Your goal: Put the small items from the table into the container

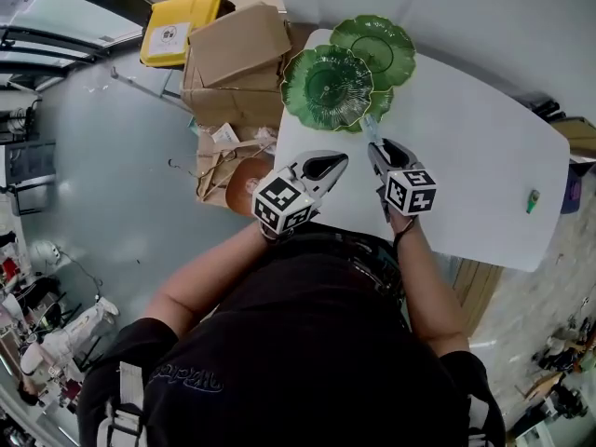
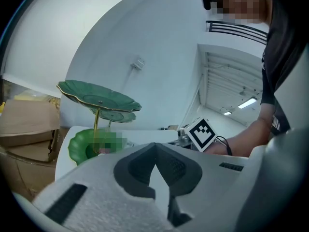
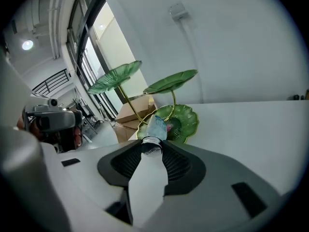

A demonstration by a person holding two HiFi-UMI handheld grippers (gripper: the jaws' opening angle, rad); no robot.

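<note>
Bench point(image 1: 484, 147): plain white.
Leaf stand point(image 1: 349, 73): deep green, ribbed, with gold stems.
My left claw point(image 1: 337, 161) and right claw point(image 1: 374, 149): pale grey, with dark grey ridged pads.
Marker cubes point(image 1: 282, 203): black-and-white squares.
Small item point(image 3: 155, 128) at my right claw: pale blue and white.
Far item point(image 1: 532, 200): green.
Boxes point(image 1: 237, 45): brown.

No readable text; label point(image 1: 169, 35) on yellow package point(image 1: 194, 15), print on small bottle point(image 3: 156, 127) illegible

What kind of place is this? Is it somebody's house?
Probably a workshop or warehouse, not a home. Cardboard boxes are piled on a bare grey floor beside the white table, and strip lights shine on a high ceiling.
</note>
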